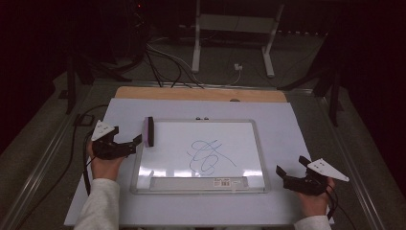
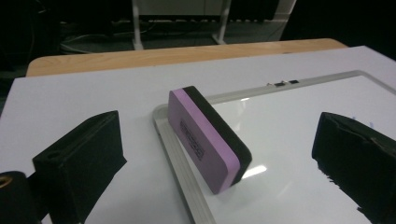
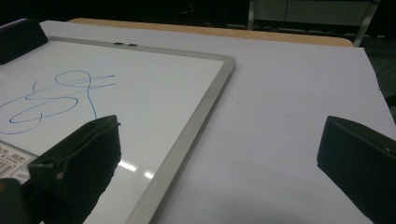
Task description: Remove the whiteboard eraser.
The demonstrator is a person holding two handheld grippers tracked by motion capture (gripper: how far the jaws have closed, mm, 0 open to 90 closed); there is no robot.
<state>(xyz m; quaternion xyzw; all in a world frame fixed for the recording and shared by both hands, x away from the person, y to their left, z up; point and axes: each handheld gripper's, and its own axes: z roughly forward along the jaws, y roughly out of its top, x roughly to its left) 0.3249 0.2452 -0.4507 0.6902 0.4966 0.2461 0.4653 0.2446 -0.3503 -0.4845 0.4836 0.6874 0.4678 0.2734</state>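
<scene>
**Eraser on edge at the whiteboard's corner**

The eraser [image 2: 205, 142], a purple block with a black felt face, stands tilted on its long edge at the far left corner of the whiteboard [image 1: 249, 132], leaning over the grey frame. The left hand-held gripper [image 1: 127, 146] sits just beside it, jaws spread wide and empty. A blue scribble [image 1: 207, 155] marks the board's middle (its loops read clearest in the right gripper view). The right hand-held gripper [image 1: 291, 168], also open, rests on the table [image 1: 297, 124] off the board's near right corner.
</scene>
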